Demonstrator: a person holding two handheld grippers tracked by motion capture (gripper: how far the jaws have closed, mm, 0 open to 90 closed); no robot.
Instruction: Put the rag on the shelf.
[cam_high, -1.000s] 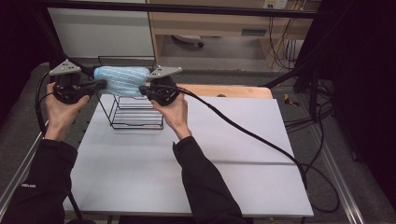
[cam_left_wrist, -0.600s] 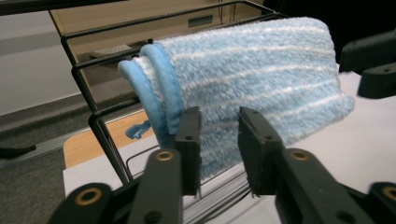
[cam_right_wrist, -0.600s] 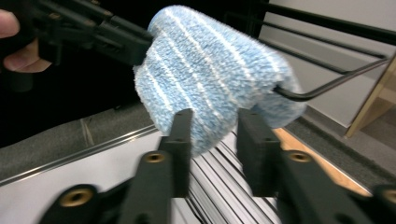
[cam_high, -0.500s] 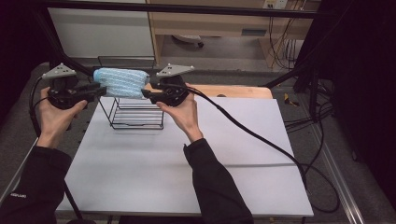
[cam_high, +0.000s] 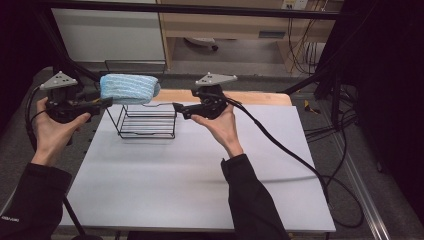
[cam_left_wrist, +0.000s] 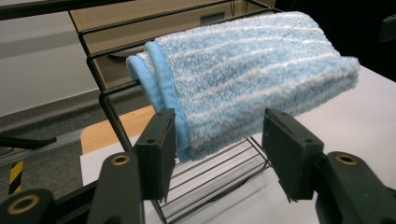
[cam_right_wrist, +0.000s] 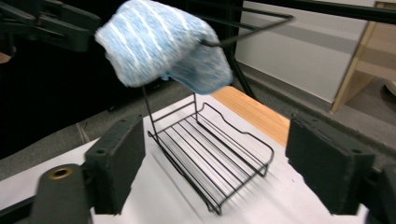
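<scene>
White table is seen bearing a black wire rack; over the rack's top rail a folded blue towel is draped. Left gripper is held just left of the rack, its jaws just opened, spread either side of the towel's end, one pad close beside its hem, neither pressing. Right gripper is drawn off right of the rack, jaws just opened, nothing between. The rack's lower shelf is laid bare in the right gripper view; the towel's doubled hem in the left gripper view.
</scene>
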